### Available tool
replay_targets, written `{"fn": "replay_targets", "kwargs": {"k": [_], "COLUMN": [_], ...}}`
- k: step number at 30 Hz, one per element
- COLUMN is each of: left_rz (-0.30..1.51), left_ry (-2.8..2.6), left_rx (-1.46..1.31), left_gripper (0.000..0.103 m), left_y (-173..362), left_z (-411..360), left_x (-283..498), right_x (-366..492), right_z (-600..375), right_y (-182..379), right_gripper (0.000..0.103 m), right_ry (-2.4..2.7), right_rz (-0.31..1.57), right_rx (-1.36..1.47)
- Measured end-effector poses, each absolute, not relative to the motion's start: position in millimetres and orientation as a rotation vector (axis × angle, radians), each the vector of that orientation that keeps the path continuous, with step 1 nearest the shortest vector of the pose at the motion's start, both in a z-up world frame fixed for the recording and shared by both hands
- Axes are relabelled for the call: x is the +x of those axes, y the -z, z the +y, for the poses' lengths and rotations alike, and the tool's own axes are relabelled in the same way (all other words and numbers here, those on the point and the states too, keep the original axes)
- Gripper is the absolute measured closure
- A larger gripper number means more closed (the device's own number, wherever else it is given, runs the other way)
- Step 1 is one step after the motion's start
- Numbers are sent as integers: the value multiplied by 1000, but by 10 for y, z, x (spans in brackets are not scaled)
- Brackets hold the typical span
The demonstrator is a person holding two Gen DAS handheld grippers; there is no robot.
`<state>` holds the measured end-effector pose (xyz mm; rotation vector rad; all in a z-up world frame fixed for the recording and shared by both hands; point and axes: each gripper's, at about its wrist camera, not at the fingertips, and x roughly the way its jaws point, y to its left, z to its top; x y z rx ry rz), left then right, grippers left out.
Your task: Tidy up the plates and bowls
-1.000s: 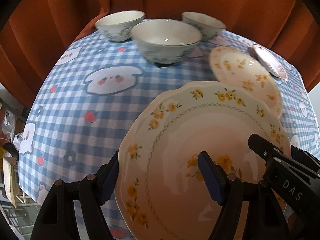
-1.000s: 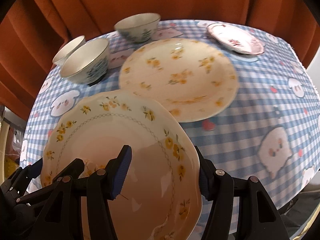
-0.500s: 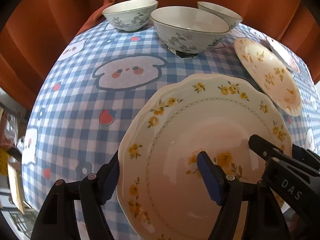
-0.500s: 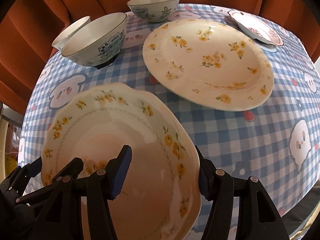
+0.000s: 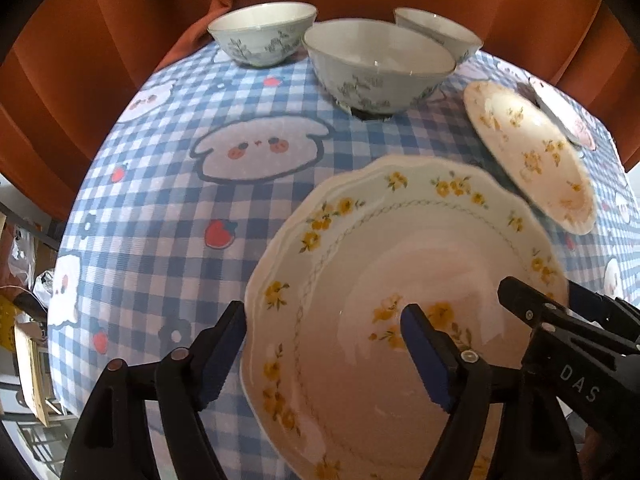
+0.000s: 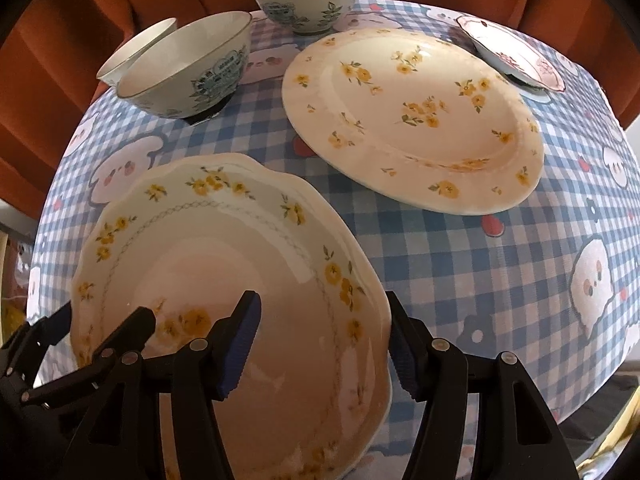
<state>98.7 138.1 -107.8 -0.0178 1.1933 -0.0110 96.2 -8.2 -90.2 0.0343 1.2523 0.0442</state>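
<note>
Now scalloped plate [image 5: 400, 280] rim between left fingers [image 5: 424, 356], right fingers [image 6: 240, 344]

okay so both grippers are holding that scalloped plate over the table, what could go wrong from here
1. The scalloped plate is held only at opposite rims by the left gripper and right gripper. If either hand pulls away or tilts, the glossy rim may slip free.
2. The round flowered plate lies just ahead; lowering unevenly could knock rim against rim and chip them.
3. The nearest bowl stands close on the left, so a sideways swing could hit it.
</note>
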Motion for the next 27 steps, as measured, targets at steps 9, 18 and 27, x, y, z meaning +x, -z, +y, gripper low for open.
{"fn": "replay_targets", "kwargs": {"k": [9,18,27], "left_rz": [1134,1081,1053], "left_ry": [12,17,1], "left_rx": [-45,-35,-12], "left_gripper": [10,6,6], "left_y": [709,518,481], "left_z": [1335,1036,488], "left_x": [989,1077,1355], "right_x": [898,1035,1344], "right_z": [-291,-576,-1010], "right_y": [426,190,74], "right_gripper": [25,25,25], "right_ry": [-37,-64,-73], "right_rz": [1161,1103,1059], "right_rx": [18,34,30]}}
